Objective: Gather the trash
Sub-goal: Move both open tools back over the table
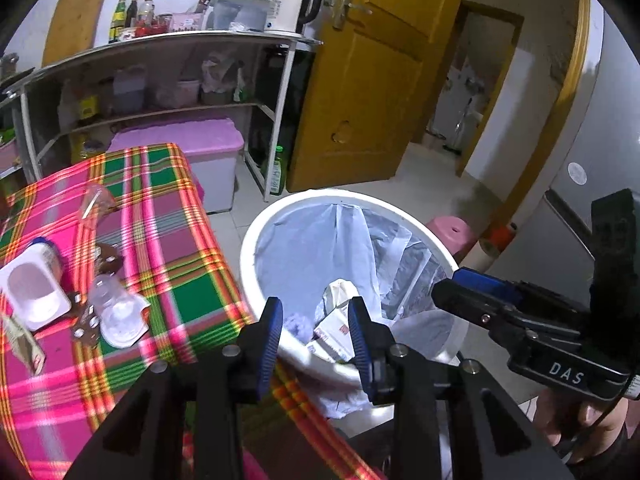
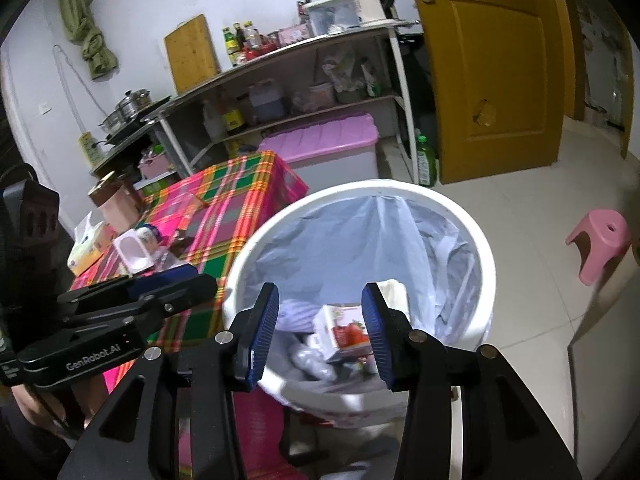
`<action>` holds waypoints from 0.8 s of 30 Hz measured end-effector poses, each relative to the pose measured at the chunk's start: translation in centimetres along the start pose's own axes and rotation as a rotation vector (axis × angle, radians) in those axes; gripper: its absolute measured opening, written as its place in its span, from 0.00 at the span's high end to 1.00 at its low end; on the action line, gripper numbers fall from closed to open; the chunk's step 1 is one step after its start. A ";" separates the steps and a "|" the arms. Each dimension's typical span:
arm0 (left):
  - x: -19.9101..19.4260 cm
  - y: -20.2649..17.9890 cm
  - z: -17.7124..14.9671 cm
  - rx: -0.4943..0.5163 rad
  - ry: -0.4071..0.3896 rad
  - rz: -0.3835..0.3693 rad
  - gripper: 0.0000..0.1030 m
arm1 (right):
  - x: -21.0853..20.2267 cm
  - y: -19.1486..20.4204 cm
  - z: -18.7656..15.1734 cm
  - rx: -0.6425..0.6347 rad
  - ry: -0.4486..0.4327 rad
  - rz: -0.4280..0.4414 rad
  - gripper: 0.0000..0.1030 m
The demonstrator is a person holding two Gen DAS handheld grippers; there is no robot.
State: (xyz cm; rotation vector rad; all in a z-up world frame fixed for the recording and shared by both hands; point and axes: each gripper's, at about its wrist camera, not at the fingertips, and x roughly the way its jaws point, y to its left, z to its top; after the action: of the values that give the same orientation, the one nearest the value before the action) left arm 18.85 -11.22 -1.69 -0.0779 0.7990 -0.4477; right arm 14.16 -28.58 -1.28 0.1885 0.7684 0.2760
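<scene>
A white trash bin (image 1: 256, 240) with a pale blue liner stands beside the plaid table (image 1: 168, 248); it also shows in the right wrist view (image 2: 472, 236). A strawberry carton (image 2: 346, 334) and other rubbish lie inside it. My left gripper (image 1: 316, 336) is open and empty above the bin's near rim. My right gripper (image 2: 320, 328) is open and empty over the bin; it appears at the right of the left wrist view (image 1: 452, 292). On the table lie a white tub (image 1: 34, 290), a clear plastic cup (image 1: 116, 312) and brown wrappers (image 1: 86, 324).
A yellow door (image 1: 372, 80), a shelf rack (image 1: 160, 80) with bottles and a kettle (image 1: 294, 6), and a pink-lidded box (image 1: 192, 140) stand behind. A pink stool (image 2: 598, 242) sits on the tiled floor. A tissue box (image 2: 86, 250) lies on the table's left.
</scene>
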 end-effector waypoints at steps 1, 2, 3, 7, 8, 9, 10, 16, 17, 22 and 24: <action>-0.4 0.1 -0.2 -0.003 -0.004 0.004 0.67 | -0.2 0.3 -0.1 -0.007 -0.003 0.004 0.57; -0.9 0.2 -0.4 -0.006 -0.009 0.009 0.67 | -0.4 0.8 -0.2 -0.016 -0.006 0.008 0.57; -1.5 0.4 -0.7 -0.012 -0.014 0.016 0.67 | -0.5 1.2 -0.2 -0.024 -0.008 0.012 0.57; -3.2 1.1 -1.6 -0.029 -0.030 0.035 0.67 | -1.0 2.8 -0.8 -0.048 -0.006 0.034 0.57; -3.4 1.2 -1.8 -0.034 -0.032 0.038 0.67 | -1.1 3.1 -0.9 -0.055 -0.004 0.035 0.57; -3.9 1.5 -2.1 -0.042 -0.035 0.042 0.67 | -1.1 3.6 -1.1 -0.064 -0.002 0.039 0.57; -4.2 1.7 -2.3 -0.046 -0.038 0.046 0.67 | -1.2 4.1 -1.2 -0.073 0.002 0.045 0.57; -6.4 3.0 -3.8 -0.083 -0.058 0.088 0.67 | -1.4 6.2 -2.0 -0.102 0.003 0.079 0.57; -6.8 3.1 -4.0 -0.087 -0.060 0.098 0.67 | -1.5 6.5 -2.1 -0.108 -0.003 0.083 0.57; -8.4 4.2 -5.2 -0.109 -0.072 0.143 0.67 | -1.5 7.9 -2.4 -0.132 0.005 0.104 0.57; -8.9 4.5 -5.5 -0.115 -0.076 0.155 0.67 | -1.4 8.5 -2.7 -0.141 0.014 0.112 0.57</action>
State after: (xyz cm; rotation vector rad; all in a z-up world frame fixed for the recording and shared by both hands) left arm 11.11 -2.93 -0.59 -0.1382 0.7493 -0.2507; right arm 9.79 -20.84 0.04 0.0967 0.7499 0.4368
